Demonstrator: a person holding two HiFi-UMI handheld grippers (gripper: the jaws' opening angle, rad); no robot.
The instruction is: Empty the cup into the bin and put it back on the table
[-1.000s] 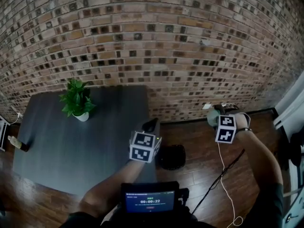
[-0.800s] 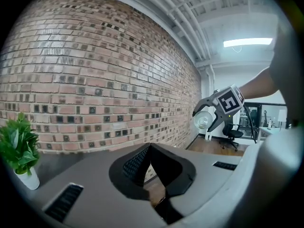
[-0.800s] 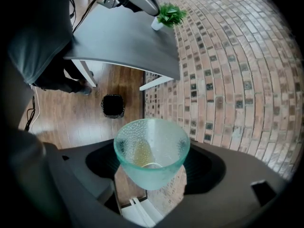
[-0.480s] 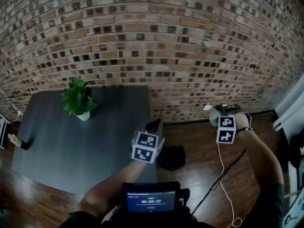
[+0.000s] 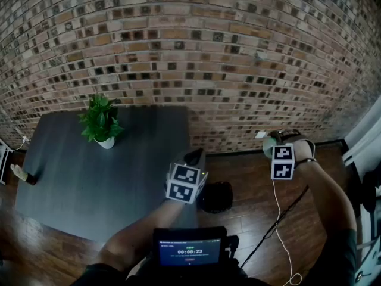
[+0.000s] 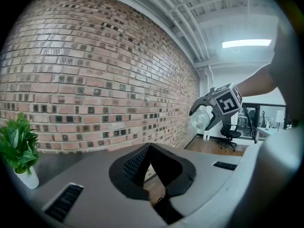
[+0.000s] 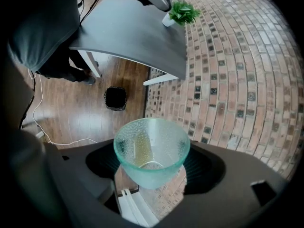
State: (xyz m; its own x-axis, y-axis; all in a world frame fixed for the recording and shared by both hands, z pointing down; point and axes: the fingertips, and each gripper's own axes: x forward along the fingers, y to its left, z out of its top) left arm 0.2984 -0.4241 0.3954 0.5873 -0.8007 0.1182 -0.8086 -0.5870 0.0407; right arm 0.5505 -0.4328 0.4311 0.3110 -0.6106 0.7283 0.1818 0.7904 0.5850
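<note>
Little has changed in the last second: the left claw (image 5: 191, 157) has drifted slightly to the right, and the right claw (image 5: 271, 146) hangs where it was. At the far left, a small potted plant (image 5: 101, 121) in a white pot stands near the back edge of the dark grey counter (image 5: 71, 183), close to the brick wall (image 5: 196, 52). The left claw is held in the air off the counter's right edge. In its own view the jaws meet at their tips with nothing between them. Just right of it and lower down, a black bin (image 5: 215, 196) stands on the wooden floor (image 5: 250, 189), beside the counter's corner. A white cable (image 5: 284, 231) trails across the boards further right. The right claw is raised over the floor near the foot of the wall, well apart from the bin and clear of the counter. Its jaws are clamped on a pale green, pebbled glass cup (image 7: 152, 151), with the cup's mouth turned towards that claw's camera. A yellowish streak shows inside the cup, but what it is cannot be told.
</note>
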